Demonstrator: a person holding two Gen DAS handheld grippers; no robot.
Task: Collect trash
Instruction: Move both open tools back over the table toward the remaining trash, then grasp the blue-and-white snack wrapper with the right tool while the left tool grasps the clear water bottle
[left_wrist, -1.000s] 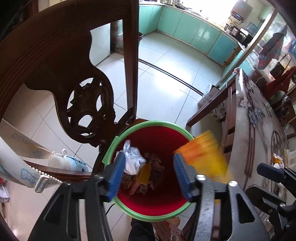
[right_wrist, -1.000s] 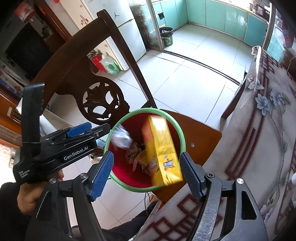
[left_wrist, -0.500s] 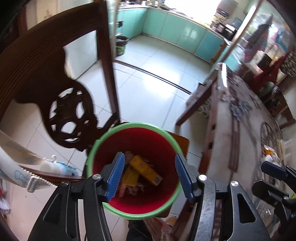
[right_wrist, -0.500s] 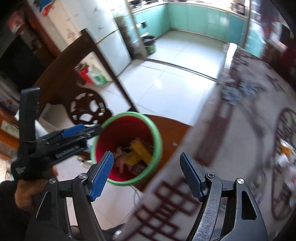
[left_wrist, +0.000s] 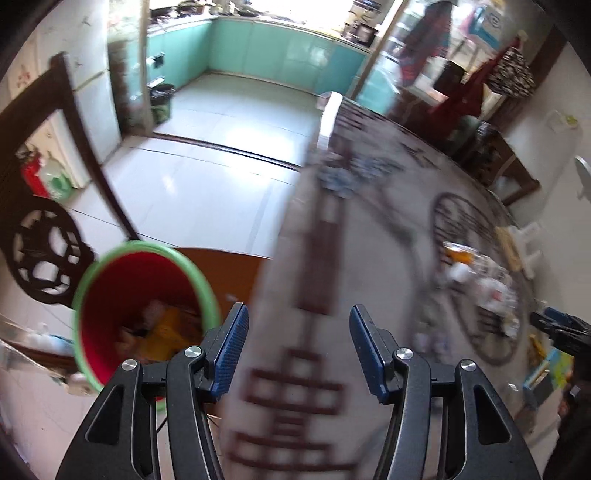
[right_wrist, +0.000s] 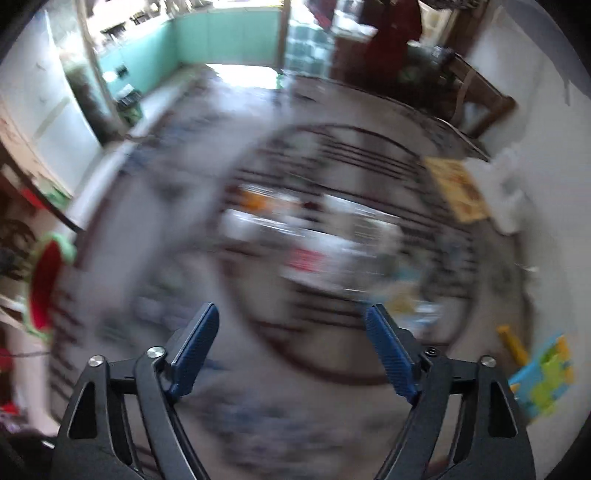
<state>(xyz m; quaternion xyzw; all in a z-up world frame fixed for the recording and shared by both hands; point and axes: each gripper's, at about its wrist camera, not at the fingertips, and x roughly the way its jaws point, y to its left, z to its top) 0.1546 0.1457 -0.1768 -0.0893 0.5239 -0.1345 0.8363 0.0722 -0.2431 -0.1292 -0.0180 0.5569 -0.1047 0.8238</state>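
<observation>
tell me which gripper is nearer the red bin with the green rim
Left. The left gripper hangs right beside the red bin, over the table's edge. The right gripper, jaws opening and empty, is farther over the table.

The table (left_wrist: 369, 258) is bare along its near edge by the bin (left_wrist: 144, 306), while blurred litter (right_wrist: 314, 236) crowds its middle.

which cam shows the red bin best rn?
Left wrist view: the red bin shows its whole green rim and the trash inside, only mildly blurred. In the right wrist view it is a smeared sliver at the left edge, contents unreadable.
</observation>
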